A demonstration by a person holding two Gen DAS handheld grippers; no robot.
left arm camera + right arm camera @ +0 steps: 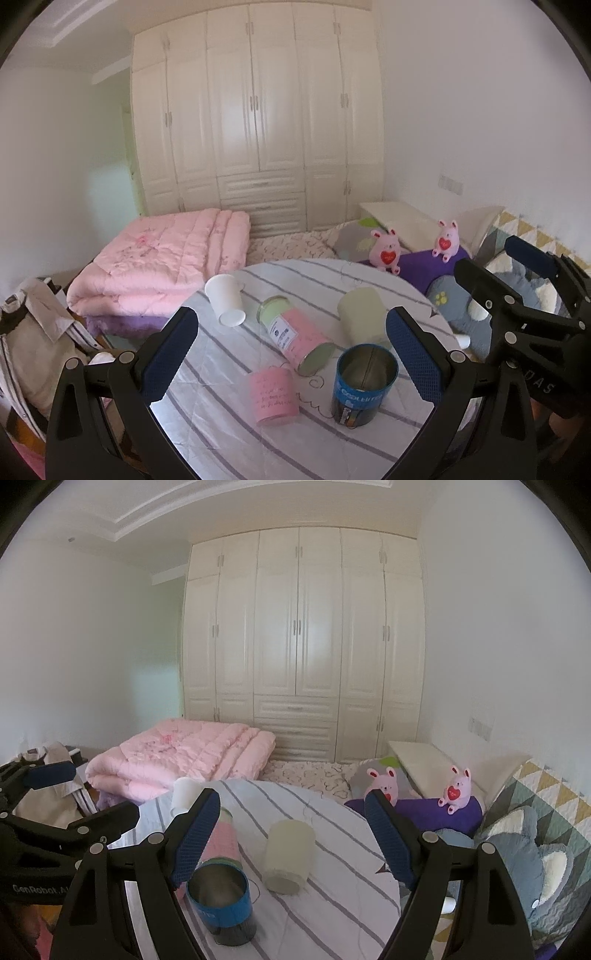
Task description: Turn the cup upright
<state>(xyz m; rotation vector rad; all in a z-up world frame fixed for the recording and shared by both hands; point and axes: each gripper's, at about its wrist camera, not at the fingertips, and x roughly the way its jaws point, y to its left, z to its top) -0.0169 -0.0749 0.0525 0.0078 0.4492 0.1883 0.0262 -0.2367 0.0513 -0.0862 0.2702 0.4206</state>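
Left wrist view: left gripper (291, 354) spread wide, holding nothing, poised above round table (229, 435) with striped cloth. Right gripper (295, 842) likewise released and empty, hovering over same table.

Likely target, though uncertain: cream cup (364, 314), tipped on its side or inverted near far right edge of table, well between right gripper's fingers in right wrist view (290, 856). White paper cup (226, 301) also lying down at far left; pink cup (274, 395) standing mouth-down close by. Hard to say which is meant.

Risks: cream cup rolling off near edge if nudged rather than pinched; thin wall crushing under hard squeeze; slipping during turn.

Clutter: blue tin (364, 384) upright just in front of cream cup, pink tube (295, 334) lying beside it, both crowding approach from left. Pink quilt (162, 258) and plush rabbits (386, 251) behind, well clear.
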